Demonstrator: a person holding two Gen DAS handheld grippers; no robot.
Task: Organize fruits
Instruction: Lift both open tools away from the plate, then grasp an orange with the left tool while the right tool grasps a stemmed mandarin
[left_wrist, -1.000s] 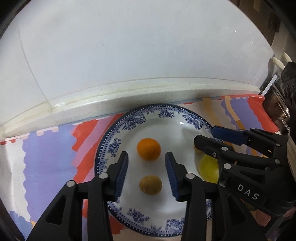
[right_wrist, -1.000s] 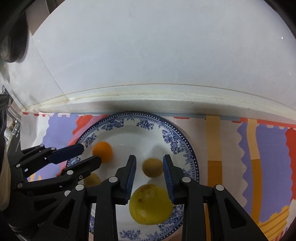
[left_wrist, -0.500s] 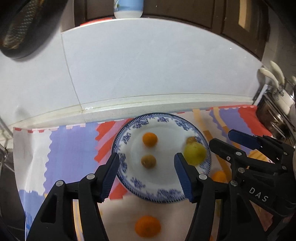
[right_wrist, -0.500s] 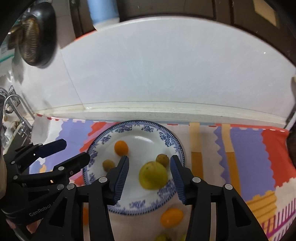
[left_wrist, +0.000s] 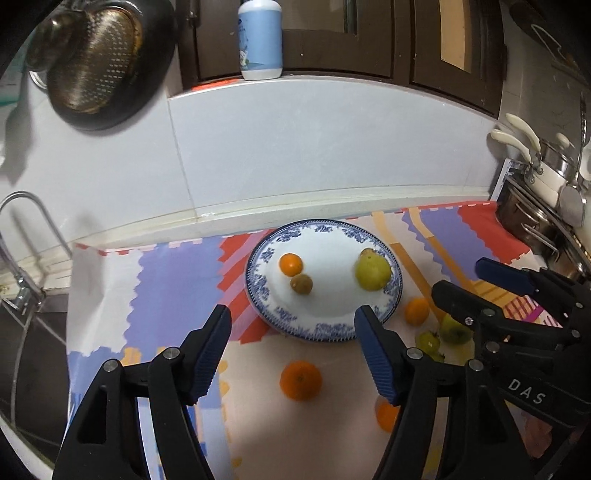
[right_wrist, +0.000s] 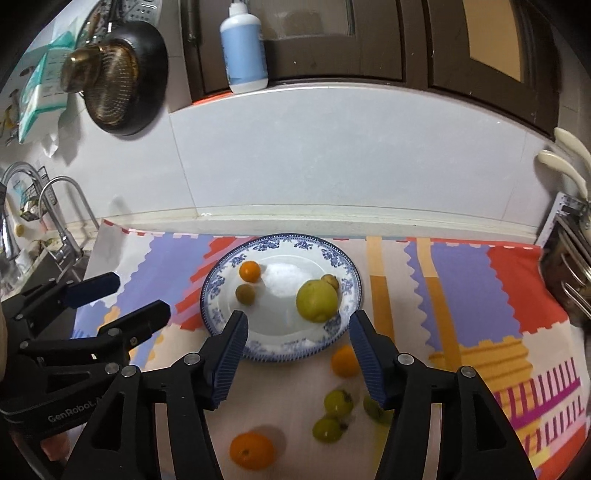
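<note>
A blue-and-white plate (left_wrist: 325, 328) (right_wrist: 218, 288) on the patterned mat holds a small orange (left_wrist: 290, 264) (right_wrist: 249, 271), a brown kiwi (left_wrist: 301, 284) (right_wrist: 245, 294), a yellow-green pear (left_wrist: 373, 271) (right_wrist: 317, 299) and a second kiwi (right_wrist: 330, 280) behind it. Loose oranges (left_wrist: 300, 380) (right_wrist: 252, 450) and small green fruits (right_wrist: 338, 402) lie on the mat in front of the plate. My left gripper (left_wrist: 293, 354) and right gripper (right_wrist: 297, 356) hang above the mat near the plate's front rim. Both sets of jaws are opening, with nothing between them.
A tiled wall with a ledge runs behind the mat. A blue bottle (left_wrist: 259, 38) stands on the upper sill, and a pan with a strainer (left_wrist: 96, 59) hangs at the left. A tap (right_wrist: 59, 206) and sink lie left; a pot rack (left_wrist: 546, 206) sits right.
Both grippers have drawn back and up from the plate and spread their jaws wider. The pear and the kiwi stay on the plate, and the loose fruits on the mat have come into view.
</note>
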